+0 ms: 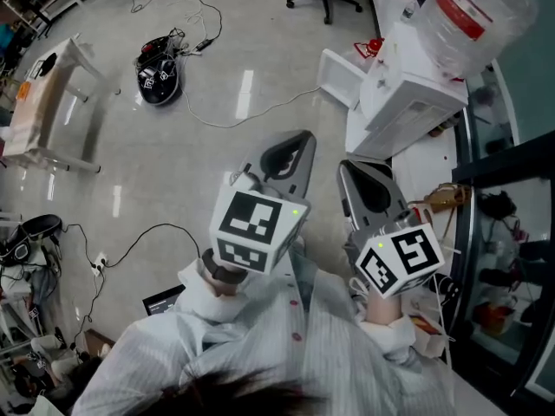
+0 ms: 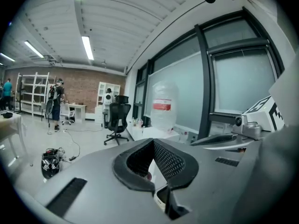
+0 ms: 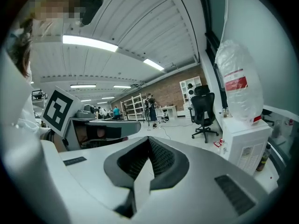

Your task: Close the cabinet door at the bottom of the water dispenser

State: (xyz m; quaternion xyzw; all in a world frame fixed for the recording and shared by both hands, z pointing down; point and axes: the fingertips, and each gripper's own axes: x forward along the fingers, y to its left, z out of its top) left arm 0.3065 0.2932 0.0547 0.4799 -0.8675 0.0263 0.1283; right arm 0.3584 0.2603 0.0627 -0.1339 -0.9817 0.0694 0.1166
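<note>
pale office floor (image 1: 173, 172) fills the frame; the water dispenser (image 1: 408, 98) stands upper right, its cabinet door (image 1: 336, 76) swung open leftward. left gripper (image 1: 295, 150) and right gripper (image 1: 355, 180) sit well short, jaws pressed together, empty, likely readied to push it shut.

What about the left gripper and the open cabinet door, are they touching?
Apart. The head view shows bare floor between the left gripper and the cabinet door.
</note>
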